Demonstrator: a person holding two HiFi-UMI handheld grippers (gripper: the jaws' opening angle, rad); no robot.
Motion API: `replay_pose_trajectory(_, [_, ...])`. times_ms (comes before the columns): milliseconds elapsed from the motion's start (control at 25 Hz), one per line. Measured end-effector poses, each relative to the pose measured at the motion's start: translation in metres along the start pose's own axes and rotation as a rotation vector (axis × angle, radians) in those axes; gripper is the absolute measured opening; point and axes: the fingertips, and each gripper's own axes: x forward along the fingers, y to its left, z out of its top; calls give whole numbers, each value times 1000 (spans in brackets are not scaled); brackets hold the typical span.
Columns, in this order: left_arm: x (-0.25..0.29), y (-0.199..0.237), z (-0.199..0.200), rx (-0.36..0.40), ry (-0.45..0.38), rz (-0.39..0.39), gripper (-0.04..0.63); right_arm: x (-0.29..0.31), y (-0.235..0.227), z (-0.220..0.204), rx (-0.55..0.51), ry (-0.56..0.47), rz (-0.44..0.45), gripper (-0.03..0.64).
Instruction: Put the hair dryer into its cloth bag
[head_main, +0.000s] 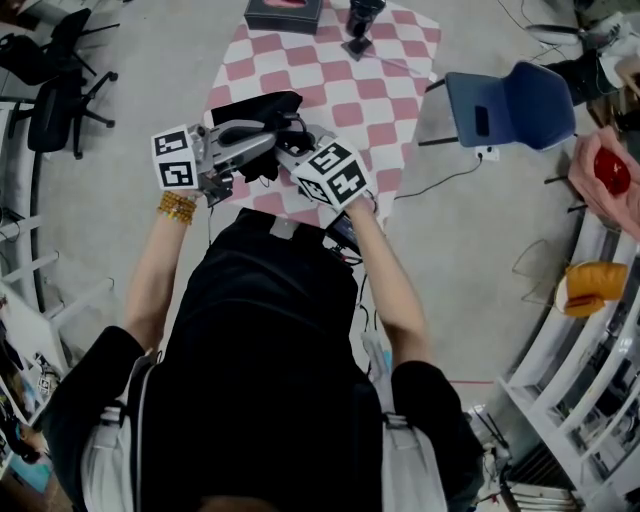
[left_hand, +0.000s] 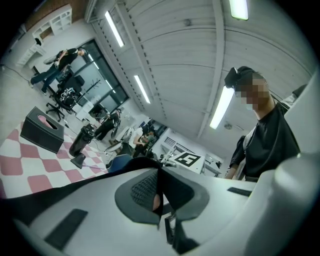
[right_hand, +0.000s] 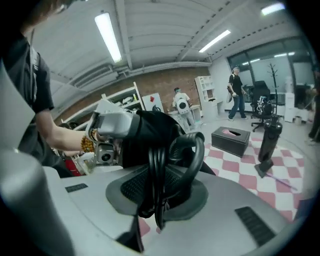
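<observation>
Over the pink-and-white checked table (head_main: 340, 95) my two grippers meet at a black cloth bag (head_main: 255, 108). The left gripper (head_main: 268, 148) is shut on a thin edge of the bag (left_hand: 146, 162), which runs between its pads (left_hand: 142, 192). The right gripper (head_main: 295, 158) is shut on a bundle of looped black cord (right_hand: 161, 165), the hair dryer's cable, standing up between its pads (right_hand: 187, 192). In the right gripper view the bag (right_hand: 150, 132) hangs dark behind the cord, with the left gripper (right_hand: 131, 126) holding it. The dryer's body is hidden.
A black tissue box (head_main: 285, 12) and a black stand-like device (head_main: 360, 28) sit at the table's far end. A blue chair (head_main: 510, 105) stands to the right, black office chairs (head_main: 60, 85) to the left. White shelving (head_main: 590, 380) lines the right side.
</observation>
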Motion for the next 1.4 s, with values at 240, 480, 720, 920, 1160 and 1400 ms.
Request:
replay_pose_trajectory(240, [-28,18,19,-121,-222,47,25,-6,2,12,-50,29,-84,81])
replay_pose_trajectory(480, [-32,7,32,-153,-301,-6,25,-26,10,6,-86,-76,78,223])
replay_pose_trajectory(720, [-23,-2,34,-134,-284,-40,25,-43,-8,-21,-8,-129,101,242])
replay_pose_trajectory(920, [-26,3,39,-151,-300,-28,25,-59,4,-2,73,-292,219,94])
replay_pose_trajectory(1160, [-6,-5,20,-81,-154,-36,25,-28,27,8,-38,-108,182,83])
replay_pose_trajectory(1400, [3,-19,2,-41,2,-104,25,-11,14,0,161,-34,135,80])
